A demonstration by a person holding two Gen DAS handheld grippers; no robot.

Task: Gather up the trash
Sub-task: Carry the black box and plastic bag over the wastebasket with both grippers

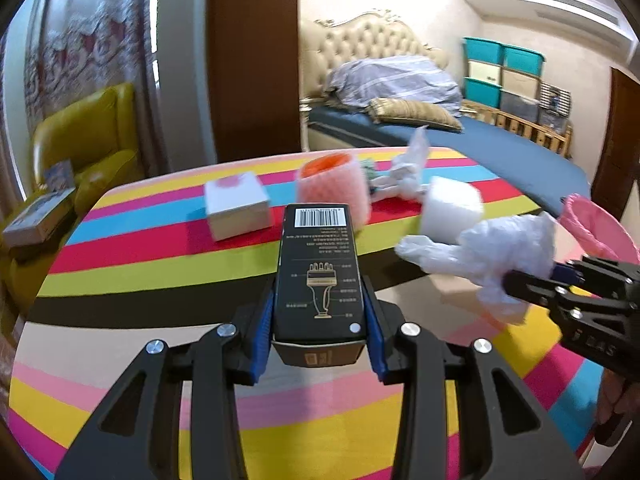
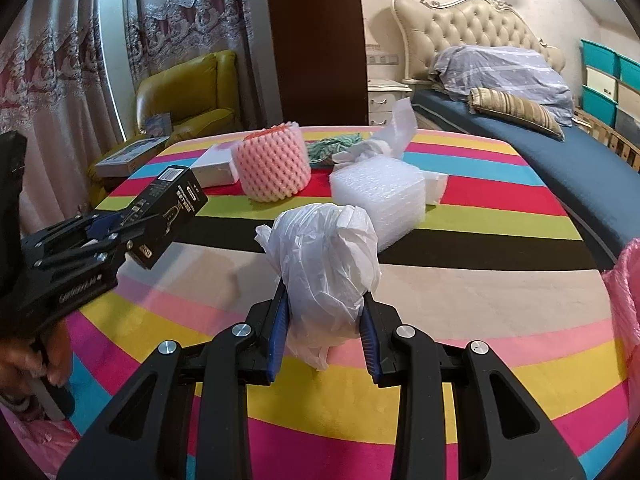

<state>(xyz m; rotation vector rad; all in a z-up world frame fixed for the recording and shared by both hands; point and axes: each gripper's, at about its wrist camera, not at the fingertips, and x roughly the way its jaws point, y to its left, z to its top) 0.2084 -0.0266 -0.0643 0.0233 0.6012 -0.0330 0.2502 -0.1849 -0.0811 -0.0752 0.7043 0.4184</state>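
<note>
Both hands are loaded over the striped worktop (image 2: 480, 296). The left gripper (image 1: 320, 316) has its jaws clamped on a long black carton (image 1: 318, 268), blue pads pressed to both long sides, barcode end pointing away and the printed diagram facing up; from the right wrist view that same black carton (image 2: 168, 208) is lifted clear of the cloth at the left edge. The right gripper (image 2: 324, 320) has its jaws squeezed onto a crumpled white plastic bag (image 2: 324, 264), the wad bulging up and out between the pads, a loose tail hanging below. In the left wrist view the right gripper (image 1: 532, 276) comes in from the right with that white plastic bag (image 1: 492, 252) held above the worktop's near-right edge. Just beyond it, at the far right, the rim of a pink trash bag (image 1: 596, 224) shows, its mouth open. Resting on the worktop farther back: a pink foam net sleeve (image 2: 272, 164) standing upright with something orange inside, a small white box (image 2: 214, 170) just to its left, a stack of bubble wrap (image 2: 380, 196) on the right, and behind these a twisted clear plastic wrapper (image 2: 384, 140) beside a bit of green-patterned packaging (image 2: 332, 146). Past the worktop, a yellow armchair (image 2: 188, 92) on the left, a bed (image 2: 560, 152) with a tufted headboard on the right.
</note>
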